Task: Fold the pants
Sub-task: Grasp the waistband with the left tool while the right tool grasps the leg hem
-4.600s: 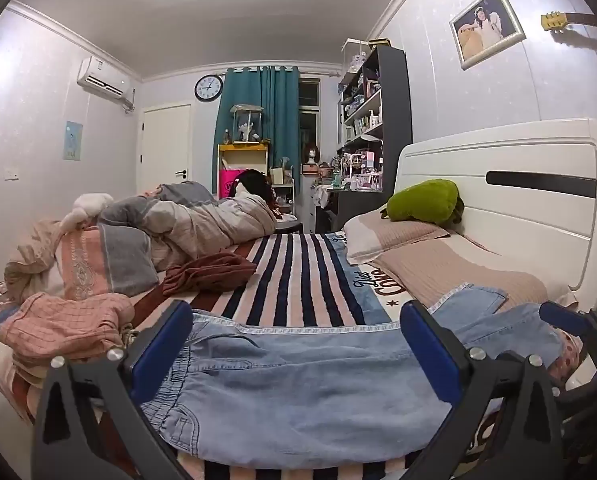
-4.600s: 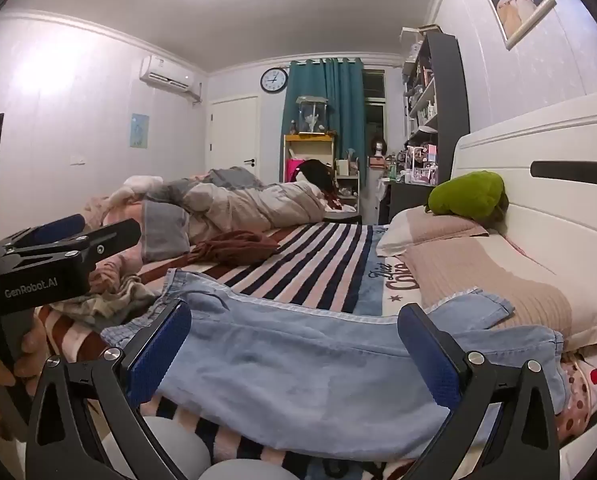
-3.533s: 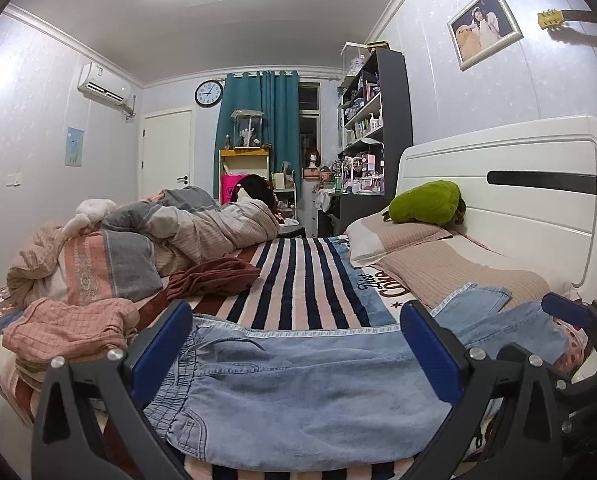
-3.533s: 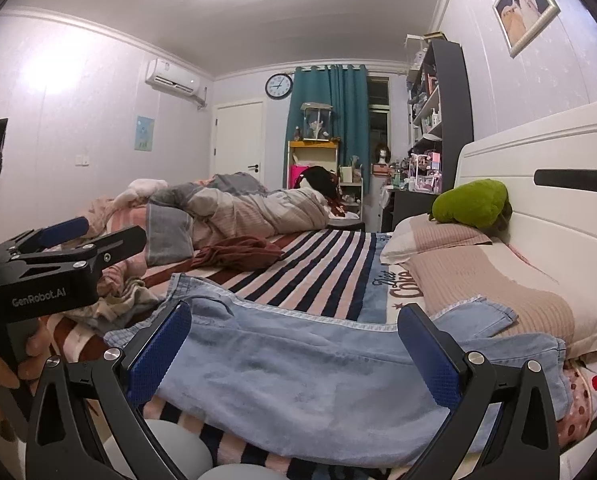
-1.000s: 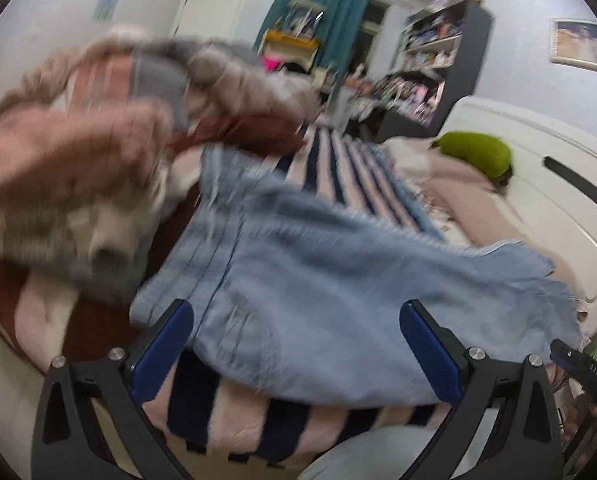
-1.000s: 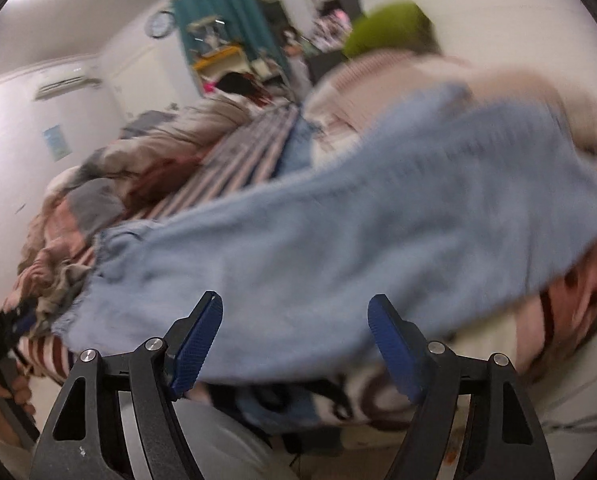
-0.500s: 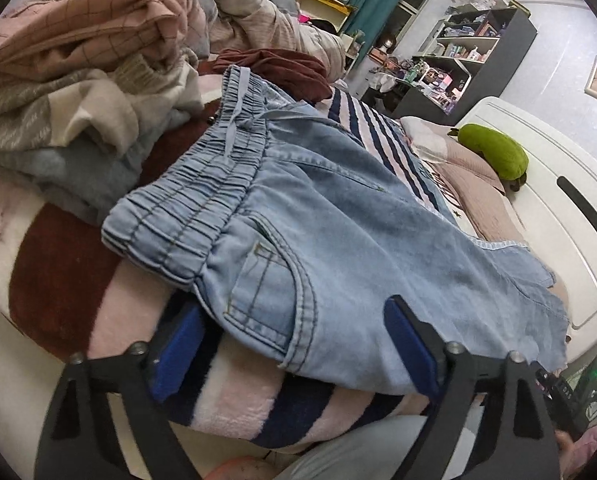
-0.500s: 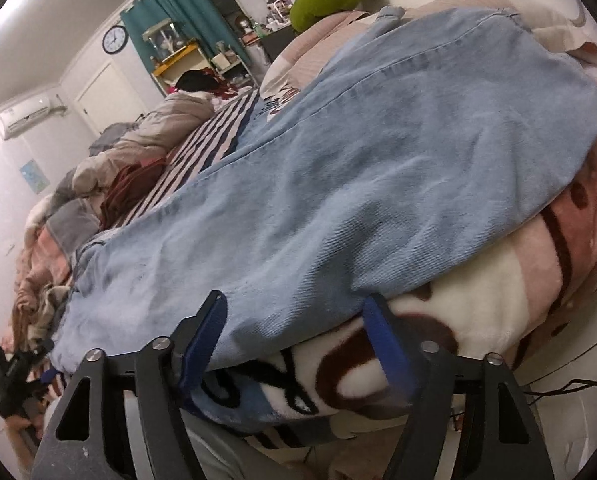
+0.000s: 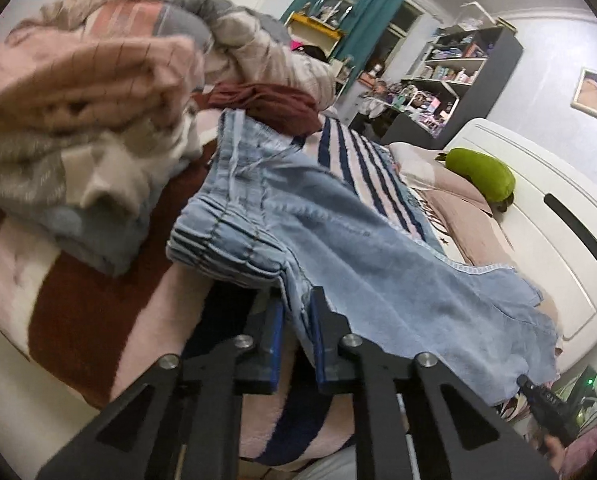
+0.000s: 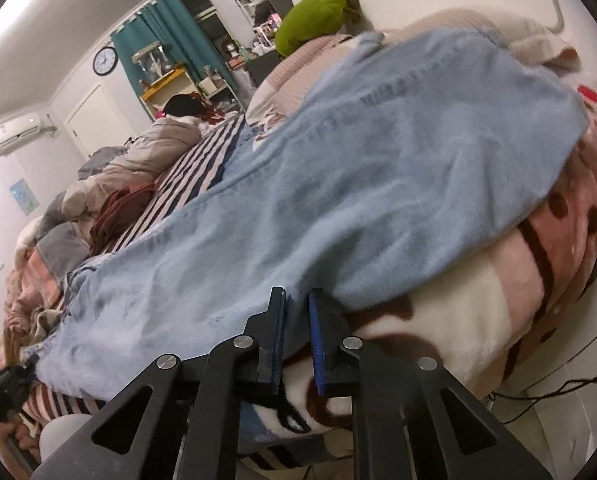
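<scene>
Light blue denim pants (image 9: 338,232) lie flat across the striped bed, waistband at the left, legs toward the headboard. My left gripper (image 9: 297,312) is shut on the near edge of the pants just below the elastic waistband (image 9: 222,248). In the right wrist view the pants (image 10: 358,184) spread across the blanket, and my right gripper (image 10: 297,312) is shut on the near edge of a pant leg. The left gripper also shows far left in the right wrist view (image 10: 2,380).
A pile of folded and loose clothes (image 9: 78,112) sits left of the waistband. A maroon garment (image 9: 274,108) lies behind it. Pillows and a green plush (image 9: 482,176) rest by the white headboard (image 9: 558,232). The bed's near edge (image 10: 458,320) drops off below the grippers.
Both grippers dropped from a raised, open pose to the bed's near edge and closed on the pants, the left by the waistband, the right on a leg.
</scene>
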